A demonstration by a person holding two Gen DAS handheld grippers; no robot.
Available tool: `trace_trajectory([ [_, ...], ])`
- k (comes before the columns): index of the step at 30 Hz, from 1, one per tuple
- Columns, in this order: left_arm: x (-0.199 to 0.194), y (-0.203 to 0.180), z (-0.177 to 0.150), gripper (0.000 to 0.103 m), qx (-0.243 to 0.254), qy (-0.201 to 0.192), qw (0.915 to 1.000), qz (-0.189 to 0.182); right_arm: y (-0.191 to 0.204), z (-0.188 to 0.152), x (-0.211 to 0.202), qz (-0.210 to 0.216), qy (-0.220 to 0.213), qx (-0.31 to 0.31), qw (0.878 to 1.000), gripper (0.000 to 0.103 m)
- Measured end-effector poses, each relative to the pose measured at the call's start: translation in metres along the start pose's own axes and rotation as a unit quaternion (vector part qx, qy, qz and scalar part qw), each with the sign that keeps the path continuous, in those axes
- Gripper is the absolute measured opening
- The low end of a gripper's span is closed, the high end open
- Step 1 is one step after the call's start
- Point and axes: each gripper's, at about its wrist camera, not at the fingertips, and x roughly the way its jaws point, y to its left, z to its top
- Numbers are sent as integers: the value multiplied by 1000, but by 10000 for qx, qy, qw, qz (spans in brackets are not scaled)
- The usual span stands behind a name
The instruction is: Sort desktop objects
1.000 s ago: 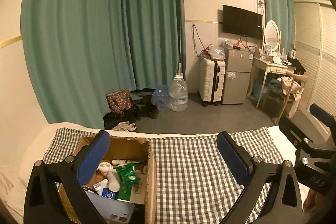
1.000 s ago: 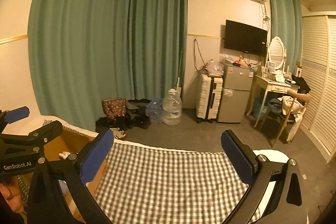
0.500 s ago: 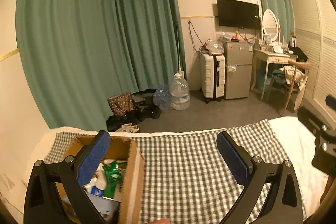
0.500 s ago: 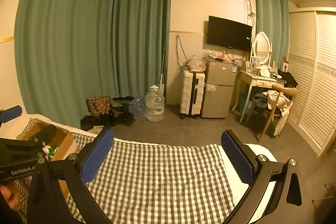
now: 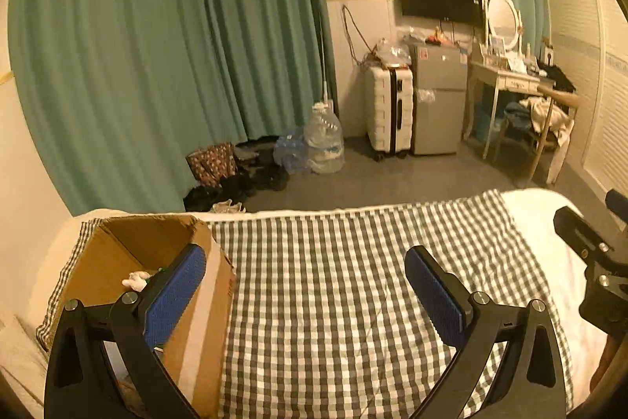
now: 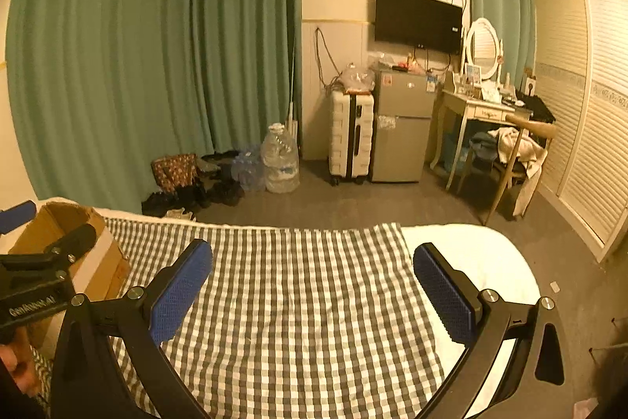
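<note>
I have the left tool [image 5: 305, 295] spread wide with nothing between its blue pads, held above the checked cloth [image 5: 333, 293] on the bed. The cardboard box [image 5: 129, 262] of sorted items sits just behind its left finger. My right tool [image 6: 313, 288] is likewise spread and empty, the box off to its left.

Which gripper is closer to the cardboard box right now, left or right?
Left. The left gripper hangs at the cardboard box, one finger overlapping its open top. The right gripper sits off to the box's right, over the checkered cloth. Both are open and empty.
</note>
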Motion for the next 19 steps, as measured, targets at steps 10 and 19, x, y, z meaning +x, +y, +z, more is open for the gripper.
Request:
trace_trajectory([
  [10,6,8,-4,103,-201,128,9997,-46,2,-12,10,66,153,-121,9998,103],
  [19,3,11,-2,103,-230,170,9995,-96,10,-13,8,137,149,-186,9996,103],
])
